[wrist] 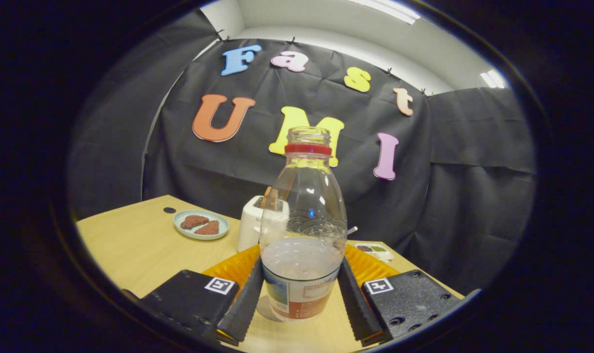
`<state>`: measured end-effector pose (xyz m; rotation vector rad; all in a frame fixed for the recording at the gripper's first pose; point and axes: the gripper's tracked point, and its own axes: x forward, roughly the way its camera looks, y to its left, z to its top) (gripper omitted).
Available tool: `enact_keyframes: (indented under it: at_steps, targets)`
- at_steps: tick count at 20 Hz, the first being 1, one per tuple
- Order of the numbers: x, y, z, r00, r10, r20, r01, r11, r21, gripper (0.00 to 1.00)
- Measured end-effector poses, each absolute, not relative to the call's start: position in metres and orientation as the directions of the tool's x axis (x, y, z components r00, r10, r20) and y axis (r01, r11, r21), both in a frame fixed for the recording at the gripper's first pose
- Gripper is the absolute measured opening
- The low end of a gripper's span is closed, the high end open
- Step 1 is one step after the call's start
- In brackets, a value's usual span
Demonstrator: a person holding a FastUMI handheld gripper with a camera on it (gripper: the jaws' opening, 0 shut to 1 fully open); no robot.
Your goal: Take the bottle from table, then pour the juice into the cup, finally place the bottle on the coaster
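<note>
While the bottle (302, 230) stands upright on the worktop (130, 245), it is held between the jaws of the gripper (300, 294), and both fingers (245, 299) are pressed against its lower, labelled part. Its neck is uncapped and a red ring is seen around it; some pale liquid remains inside. Just behind the bottle an orange ribbed mat (233, 267) is partly hidden. Free worktop is left toward the near edge beside one plate (201, 225), on which two brown pieces are counted. One white toaster (251, 223) stands close behind, and one small tray (375, 251) lies beyond the mat.
</note>
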<state>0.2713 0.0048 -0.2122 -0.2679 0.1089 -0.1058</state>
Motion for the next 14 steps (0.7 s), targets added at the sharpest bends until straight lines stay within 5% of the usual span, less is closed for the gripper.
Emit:
enact_keyframes:
  at_steps: [7,14]
  targets:
    - [0.305,-0.004,-0.282,0.977,-0.084,-0.198,0.047,0.982,-0.184,0.82]
    - [0.329,-0.006,-0.297,0.987,-0.055,-0.148,0.027,0.983,-0.183,0.82]
